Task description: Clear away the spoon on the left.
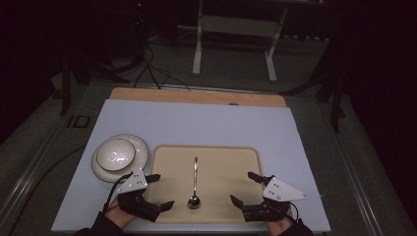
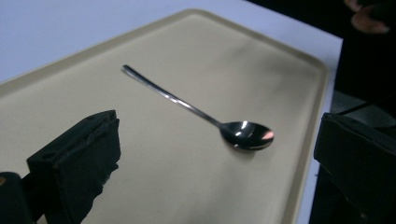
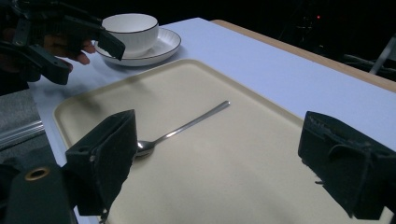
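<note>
A metal spoon (image 1: 194,186) lies on a beige tray (image 1: 167,162), bowl toward the near edge, handle pointing away. It also lies in the left gripper view as the spoon (image 2: 205,116) and in the right gripper view as the spoon (image 3: 180,130). My left gripper (image 1: 161,191) hovers open at the tray's near left corner, left of the spoon's bowl. My right gripper (image 1: 244,188) hovers open at the near right, jaws wide apart. Nothing sits between either pair of jaws. A white bowl (image 1: 116,153) rests on a white plate (image 1: 140,147) left of the tray.
The tray and plate stand on a pale blue mat (image 1: 196,123) over a wooden table (image 1: 196,96). Beyond the table are a white desk frame (image 1: 233,39) and cables on a dark floor. In the right gripper view the left gripper (image 3: 79,46) hangs before the bowl (image 3: 130,28).
</note>
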Tool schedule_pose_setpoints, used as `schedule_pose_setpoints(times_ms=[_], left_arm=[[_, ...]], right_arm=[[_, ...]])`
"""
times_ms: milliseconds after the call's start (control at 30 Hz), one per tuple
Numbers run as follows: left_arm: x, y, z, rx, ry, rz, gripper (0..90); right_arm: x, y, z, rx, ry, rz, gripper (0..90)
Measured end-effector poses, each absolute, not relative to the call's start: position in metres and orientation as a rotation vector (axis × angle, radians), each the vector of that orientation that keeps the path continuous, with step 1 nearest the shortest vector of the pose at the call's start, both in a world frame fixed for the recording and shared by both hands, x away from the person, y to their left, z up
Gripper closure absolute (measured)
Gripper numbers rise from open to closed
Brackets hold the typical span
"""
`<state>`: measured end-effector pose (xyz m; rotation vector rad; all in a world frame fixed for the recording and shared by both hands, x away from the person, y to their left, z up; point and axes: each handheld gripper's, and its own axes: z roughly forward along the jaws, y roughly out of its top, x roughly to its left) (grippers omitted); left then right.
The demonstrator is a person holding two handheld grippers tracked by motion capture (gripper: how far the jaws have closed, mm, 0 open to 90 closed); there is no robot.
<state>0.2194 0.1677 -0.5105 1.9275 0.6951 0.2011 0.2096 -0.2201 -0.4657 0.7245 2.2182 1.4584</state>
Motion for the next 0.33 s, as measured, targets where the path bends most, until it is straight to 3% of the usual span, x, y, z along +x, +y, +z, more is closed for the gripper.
schedule_pose_setpoints(times_ms=[333], left_arm=[[0.2201, 0.1670, -0.5125, 1.935, 0.700, 0.197, 1.2]], right_arm=[[0.2119, -0.2224, -0.4661, 0.744, 2.213, 1.467, 12.1]])
